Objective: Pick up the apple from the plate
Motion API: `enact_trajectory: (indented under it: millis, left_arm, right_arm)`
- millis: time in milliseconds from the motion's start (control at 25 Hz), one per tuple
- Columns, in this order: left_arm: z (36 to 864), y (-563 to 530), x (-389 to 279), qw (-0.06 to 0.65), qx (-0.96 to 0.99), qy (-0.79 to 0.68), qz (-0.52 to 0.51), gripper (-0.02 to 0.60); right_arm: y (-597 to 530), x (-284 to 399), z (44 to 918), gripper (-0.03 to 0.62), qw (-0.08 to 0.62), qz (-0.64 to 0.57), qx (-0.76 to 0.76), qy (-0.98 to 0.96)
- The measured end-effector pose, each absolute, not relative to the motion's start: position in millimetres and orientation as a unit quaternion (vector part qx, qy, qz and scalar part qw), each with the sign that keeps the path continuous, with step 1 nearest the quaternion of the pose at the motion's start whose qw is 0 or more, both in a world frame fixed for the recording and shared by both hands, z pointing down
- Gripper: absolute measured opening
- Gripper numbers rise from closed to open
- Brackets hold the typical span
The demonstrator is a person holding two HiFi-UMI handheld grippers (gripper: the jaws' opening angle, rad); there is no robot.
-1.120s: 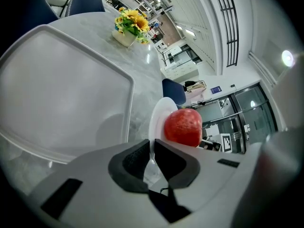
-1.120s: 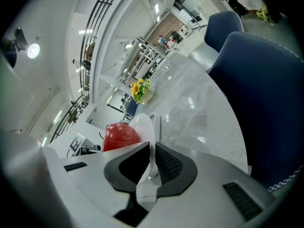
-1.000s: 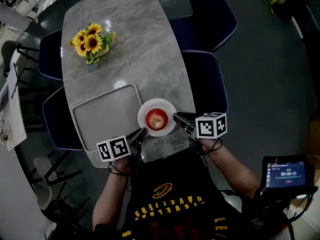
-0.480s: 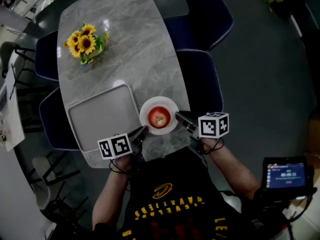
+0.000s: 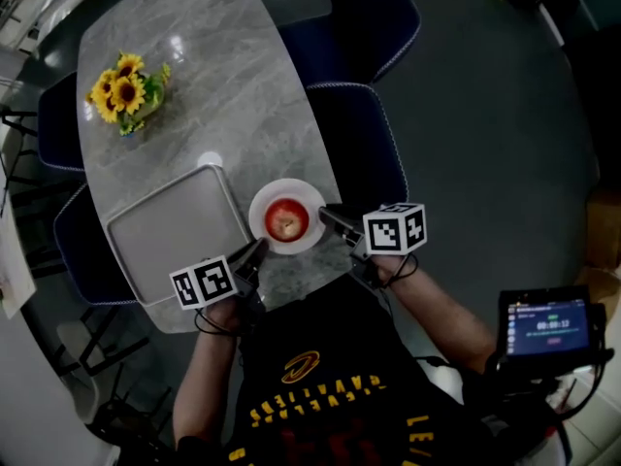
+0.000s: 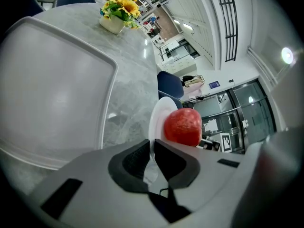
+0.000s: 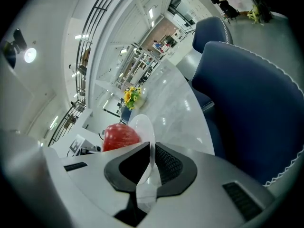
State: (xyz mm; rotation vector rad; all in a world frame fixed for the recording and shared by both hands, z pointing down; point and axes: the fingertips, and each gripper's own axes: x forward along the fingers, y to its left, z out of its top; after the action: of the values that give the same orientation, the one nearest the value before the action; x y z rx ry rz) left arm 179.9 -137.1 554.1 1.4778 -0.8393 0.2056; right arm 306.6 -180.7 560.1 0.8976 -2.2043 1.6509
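A red apple (image 5: 286, 219) sits on a small white plate (image 5: 264, 202) near the table's front edge, just right of a grey tray (image 5: 165, 236). My left gripper (image 5: 258, 249) is shut on the plate's near-left rim. My right gripper (image 5: 326, 214) is shut on its right rim. In the left gripper view the plate (image 6: 159, 115) shows edge-on between the jaws of the left gripper (image 6: 152, 144), the apple (image 6: 183, 126) just beyond. In the right gripper view the plate's rim (image 7: 142, 127) is pinched by the right gripper (image 7: 152, 148), the apple (image 7: 121, 137) to the left.
A grey marble table (image 5: 213, 76) holds the tray and a pot of sunflowers (image 5: 124, 93) at the far left. Blue chairs (image 5: 359, 144) stand along the right side and others on the left. A screen device (image 5: 548, 323) is at the lower right.
The head view has shifted, so everything sits further left and up. Both grippers keep their hold on the plate's rim. The plate now shows a small gap from the tray's right edge.
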Motion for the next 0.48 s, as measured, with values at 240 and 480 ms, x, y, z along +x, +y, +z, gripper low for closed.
enact_trajectory:
  millis: [240,480]
  left_arm:
    - [559,-137,189,0.665,0.648,-0.359,0.092,0.035]
    - [562,-140,192,0.671,0.645,-0.354,0.096,0.032]
  right_arm:
    - [-181,316,565,0.043,0.124,0.57,0.318,-0.747]
    - [-181,320,569,0.043,0.128,0.575,0.324,-0.74]
